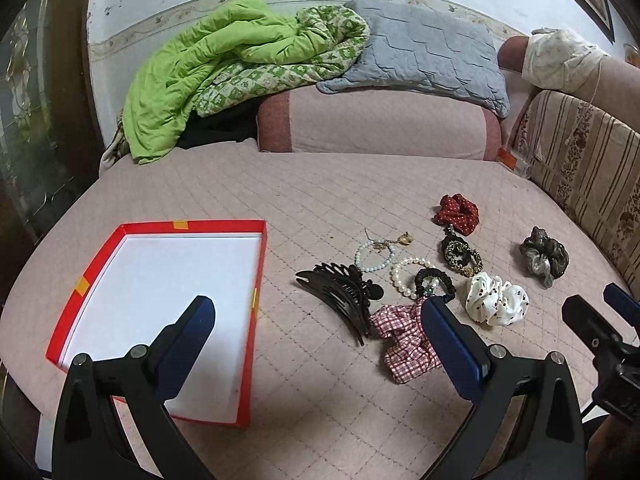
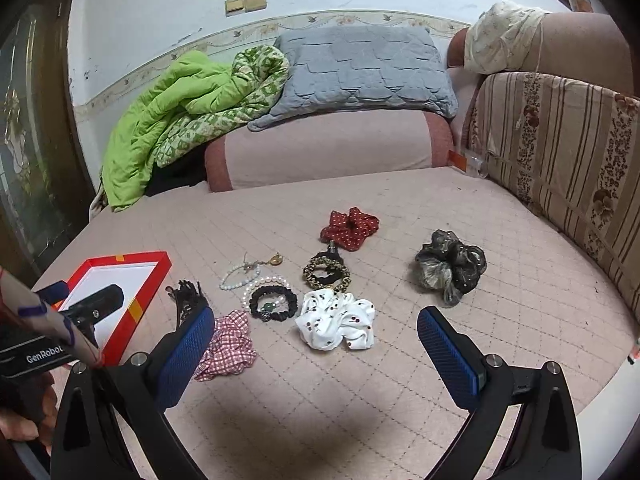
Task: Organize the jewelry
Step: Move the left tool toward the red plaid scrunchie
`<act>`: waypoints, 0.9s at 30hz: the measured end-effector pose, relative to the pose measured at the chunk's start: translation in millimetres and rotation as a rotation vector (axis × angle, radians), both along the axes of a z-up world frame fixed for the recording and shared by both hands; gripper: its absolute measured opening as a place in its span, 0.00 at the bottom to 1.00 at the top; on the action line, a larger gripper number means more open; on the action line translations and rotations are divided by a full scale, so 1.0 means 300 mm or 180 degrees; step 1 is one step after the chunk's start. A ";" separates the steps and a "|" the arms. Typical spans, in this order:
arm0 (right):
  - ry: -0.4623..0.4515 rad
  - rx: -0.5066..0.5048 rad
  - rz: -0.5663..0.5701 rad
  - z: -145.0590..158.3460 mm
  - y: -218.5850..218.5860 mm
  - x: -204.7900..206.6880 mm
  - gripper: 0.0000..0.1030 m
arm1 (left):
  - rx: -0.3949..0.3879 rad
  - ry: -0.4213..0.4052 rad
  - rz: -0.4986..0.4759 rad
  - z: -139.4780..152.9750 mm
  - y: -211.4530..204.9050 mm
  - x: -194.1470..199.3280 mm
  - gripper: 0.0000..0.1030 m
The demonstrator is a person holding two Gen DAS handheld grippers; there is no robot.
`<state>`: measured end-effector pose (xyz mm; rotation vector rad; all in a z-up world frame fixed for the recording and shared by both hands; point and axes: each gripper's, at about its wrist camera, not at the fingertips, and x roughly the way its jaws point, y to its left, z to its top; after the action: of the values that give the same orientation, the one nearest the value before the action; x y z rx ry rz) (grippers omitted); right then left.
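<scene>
Gingham scrunchie [image 1: 404, 340] lies beside left tongs [image 1: 318, 312], spread wide, holding nothing.

Bedspread [image 1: 312, 184]: pale pink, quilted in a diamond grid.
Box [image 1: 260, 272]: red rim with orange tape patches, white inside.
Scrunchies: red with white dots [image 2: 352, 227]; white with small dark red cherries [image 2: 336, 322]; red-and-white check [image 2: 230, 344]; dark olive-grey with a sheen [image 2: 450, 266]; gold-and-black leopard print [image 2: 326, 273]; plain black [image 2: 274, 303].
Bracelets: white pearls [image 1: 404, 274]; pale bluish-white beads [image 1: 374, 258].
Comb clip [image 1: 340, 296]: black.
Quilt [image 1: 208, 64]: bright green, reverse green-and-cream check.
Pillow [image 1: 420, 52]: grey-blue, scale-stitched.
Sofa back [image 2: 560, 148]: beige stripes with brown florals.
Finger pads [image 2: 452, 356]: blue.
</scene>
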<state>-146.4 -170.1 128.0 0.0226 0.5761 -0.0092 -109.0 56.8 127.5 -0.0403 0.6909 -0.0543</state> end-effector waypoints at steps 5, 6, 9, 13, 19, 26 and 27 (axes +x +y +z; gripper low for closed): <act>0.0010 -0.0039 0.0036 -0.005 0.014 0.002 1.00 | 0.0063 -0.0058 0.0025 0.003 0.005 -0.016 1.00; 0.0011 -0.0040 0.0036 -0.005 0.014 0.003 1.00 | 0.0058 -0.0052 0.0020 0.000 0.005 -0.016 1.00; 0.0010 -0.0037 0.0038 -0.006 0.015 0.002 1.00 | 0.0154 -0.0120 0.0012 -0.001 -0.008 -0.030 1.00; 0.0019 -0.0041 0.0039 -0.010 0.014 0.004 1.00 | 0.0129 -0.0085 -0.0005 0.002 -0.008 -0.027 1.00; 0.0055 -0.0055 0.0032 -0.021 0.011 0.015 1.00 | 0.0005 0.0031 -0.0011 -0.012 -0.004 -0.001 1.00; 0.0083 -0.0027 0.0025 -0.028 0.003 0.031 1.00 | -0.0036 0.0113 -0.0018 -0.038 -0.014 0.031 1.00; 0.0088 -0.0025 0.0026 -0.030 0.003 0.033 1.00 | -0.0036 0.0113 -0.0016 -0.041 -0.014 0.031 1.00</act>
<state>-136.6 -169.2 119.1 0.0126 0.6037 -0.0039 -99.7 52.6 115.2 -0.0505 0.7261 -0.0623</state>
